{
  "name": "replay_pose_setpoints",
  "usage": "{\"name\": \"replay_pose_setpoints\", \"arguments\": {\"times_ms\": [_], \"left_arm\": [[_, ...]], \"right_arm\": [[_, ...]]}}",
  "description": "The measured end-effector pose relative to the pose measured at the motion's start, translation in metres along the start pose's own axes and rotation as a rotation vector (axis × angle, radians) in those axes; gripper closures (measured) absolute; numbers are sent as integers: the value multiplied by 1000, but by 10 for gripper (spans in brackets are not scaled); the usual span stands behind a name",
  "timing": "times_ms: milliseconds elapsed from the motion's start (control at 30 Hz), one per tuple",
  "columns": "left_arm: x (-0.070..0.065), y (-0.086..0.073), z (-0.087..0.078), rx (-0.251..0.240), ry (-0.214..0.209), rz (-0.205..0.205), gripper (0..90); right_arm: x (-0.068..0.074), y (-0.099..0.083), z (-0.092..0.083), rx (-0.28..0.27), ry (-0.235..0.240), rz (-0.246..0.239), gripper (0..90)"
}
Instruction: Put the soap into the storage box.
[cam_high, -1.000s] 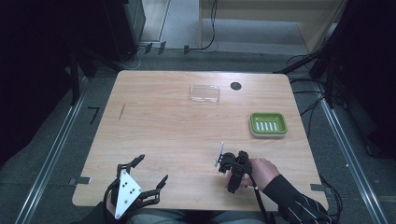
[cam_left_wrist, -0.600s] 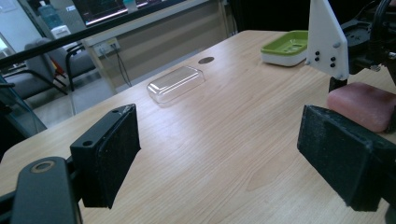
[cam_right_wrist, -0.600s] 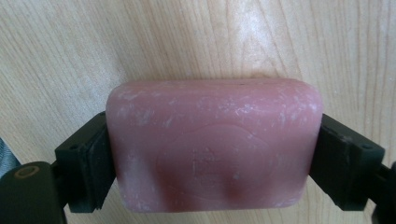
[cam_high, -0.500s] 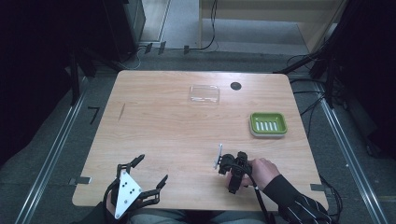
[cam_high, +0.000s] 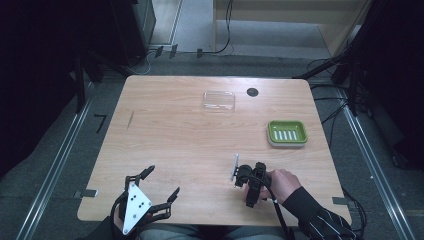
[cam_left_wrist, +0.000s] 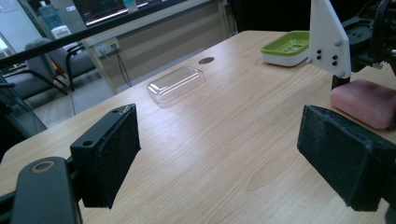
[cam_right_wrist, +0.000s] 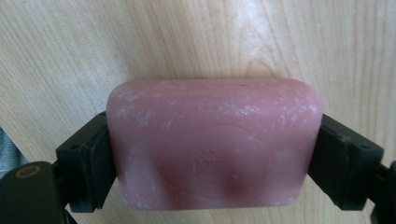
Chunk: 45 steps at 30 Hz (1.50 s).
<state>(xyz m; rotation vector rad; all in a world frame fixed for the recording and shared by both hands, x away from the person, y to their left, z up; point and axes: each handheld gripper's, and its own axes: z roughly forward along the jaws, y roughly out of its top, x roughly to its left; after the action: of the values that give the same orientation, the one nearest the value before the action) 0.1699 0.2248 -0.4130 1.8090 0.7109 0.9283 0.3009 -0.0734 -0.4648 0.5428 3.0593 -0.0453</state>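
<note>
Where the right gripper (cam_right_wrist: 212, 154) points down at the table (cam_high: 175, 140), its two black jaws press against the short ends of a pink bar of soap (cam_right_wrist: 212, 144), having just closed onto it. The bar is a rounded rectangle with softened corners, matte and waxy, scuffed with pale whitish scratches and carrying a faint pressed mark on its broad face. It lies flat on the pale wood-grain tabletop near the person's edge, right of centre; in the left gripper view it shows as a pink slab (cam_left_wrist: 366, 102) under the other gripper's white three-cornered plate.

The left gripper (cam_left_wrist: 219, 158) sits low over the near left part of the table, its jaws spread wide with nothing between them — their pads look coarse and foam-like, dark and slightly pitted.

Farther back on the right stands a green soap dish (cam_high: 287, 133), a glossy rectangular tray with rounded corners on a paler base; its floor carries a row of pale slots and it holds nothing. Near the far edge lies a clear plastic lid (cam_high: 219, 100), shallow, rectangular and shiny, lying flat — beside it a small dark round hole (cam_high: 252, 92) in the tabletop.
</note>
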Motion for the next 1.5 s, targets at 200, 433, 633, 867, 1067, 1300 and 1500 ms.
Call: {"name": "replay_pose_setpoints", "arguments": {"times_ms": [200,433,633,867,1067,1300,1500], "left_arm": [[0,0,0,0,0,0,136],[0,0,0,0,0,0,136],[0,0,0,0,1,-1,136],[0,0,0,-1,1,-3,136],[0,0,0,-1,2,-2,136],[0,0,0,-1,1,-2,136],[0,0,0,0,1,-2,136]], "right_arm": [[-3,-3,-2,-1,-8,6,135],[-7,-7,-4,4,-18,34,136],[-9,-8,-5,2,-23,47,136],[-15,-12,-5,13,-20,79,136],[-20,-17,-6,6,-24,103,136],[-29,-25,-9,-4,-30,148,136],[-36,-31,-10,-9,-30,185,136]]}}
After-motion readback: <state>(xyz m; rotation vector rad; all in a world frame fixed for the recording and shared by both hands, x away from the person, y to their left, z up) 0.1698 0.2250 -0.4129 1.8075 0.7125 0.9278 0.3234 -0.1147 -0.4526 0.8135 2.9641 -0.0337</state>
